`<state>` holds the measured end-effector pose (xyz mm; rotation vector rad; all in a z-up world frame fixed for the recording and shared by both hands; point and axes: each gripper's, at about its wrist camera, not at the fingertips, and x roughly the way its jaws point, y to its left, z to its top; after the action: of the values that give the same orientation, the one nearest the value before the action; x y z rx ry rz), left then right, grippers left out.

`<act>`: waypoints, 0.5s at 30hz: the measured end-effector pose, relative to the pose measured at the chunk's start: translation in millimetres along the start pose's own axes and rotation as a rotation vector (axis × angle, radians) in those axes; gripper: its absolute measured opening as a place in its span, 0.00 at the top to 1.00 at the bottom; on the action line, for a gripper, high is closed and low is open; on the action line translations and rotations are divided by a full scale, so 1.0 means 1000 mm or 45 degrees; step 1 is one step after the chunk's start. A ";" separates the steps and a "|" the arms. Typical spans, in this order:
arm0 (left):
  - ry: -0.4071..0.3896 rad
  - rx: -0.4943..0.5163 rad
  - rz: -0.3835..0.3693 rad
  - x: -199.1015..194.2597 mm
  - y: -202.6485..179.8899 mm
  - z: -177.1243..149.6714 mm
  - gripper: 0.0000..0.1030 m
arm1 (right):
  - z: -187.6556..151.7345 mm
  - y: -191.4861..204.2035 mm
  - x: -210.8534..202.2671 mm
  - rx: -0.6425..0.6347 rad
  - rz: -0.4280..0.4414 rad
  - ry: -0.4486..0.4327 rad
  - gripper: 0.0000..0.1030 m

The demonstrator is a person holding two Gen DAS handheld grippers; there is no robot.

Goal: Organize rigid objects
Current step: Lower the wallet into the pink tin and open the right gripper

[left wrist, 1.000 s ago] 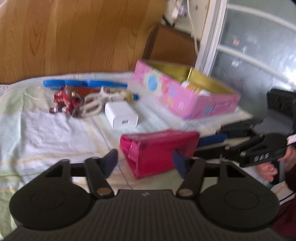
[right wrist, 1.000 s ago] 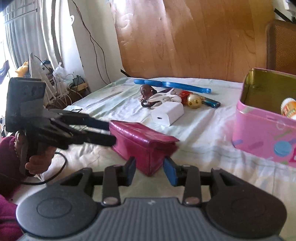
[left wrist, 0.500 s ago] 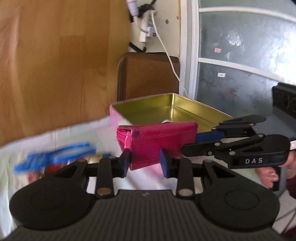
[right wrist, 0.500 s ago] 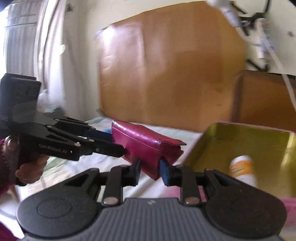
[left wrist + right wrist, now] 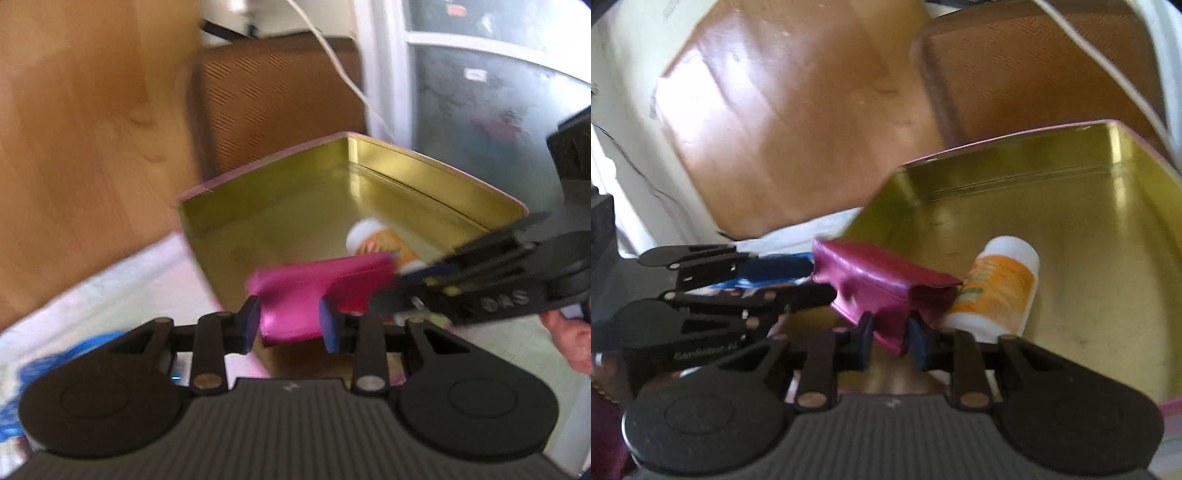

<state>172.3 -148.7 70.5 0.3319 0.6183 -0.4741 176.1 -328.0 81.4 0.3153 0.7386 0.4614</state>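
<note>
Counting one wallet (image 5: 317, 291), one bottle (image 5: 997, 288), one tin (image 5: 1089, 206)

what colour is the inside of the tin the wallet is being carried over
Shiny gold-yellow inside the tin, with a thin pink rim; clearest in the right wrist view.

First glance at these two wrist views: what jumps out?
A bright pink wallet held in the air by both grippers, the left gripper clamped on one end and the right gripper on the other. It hangs over the near edge of an open tin, gold inside with a pink rim. Inside the tin lies a white bottle with an orange label, just beyond the wallet.
</note>
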 end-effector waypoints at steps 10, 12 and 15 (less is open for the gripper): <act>-0.013 0.040 0.037 0.010 -0.043 0.003 0.49 | -0.016 0.004 -0.045 -0.140 -0.381 -0.304 0.78; -0.037 0.009 0.074 -0.001 -0.041 0.001 0.44 | -0.023 0.011 -0.054 -0.157 -0.381 -0.350 0.75; -0.056 -0.062 0.082 -0.014 -0.034 0.002 0.41 | -0.026 0.019 -0.064 -0.139 -0.353 -0.399 0.73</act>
<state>145.7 -173.6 74.9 0.2935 0.5736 -0.4027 111.0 -341.0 108.3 0.1731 0.4400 0.1817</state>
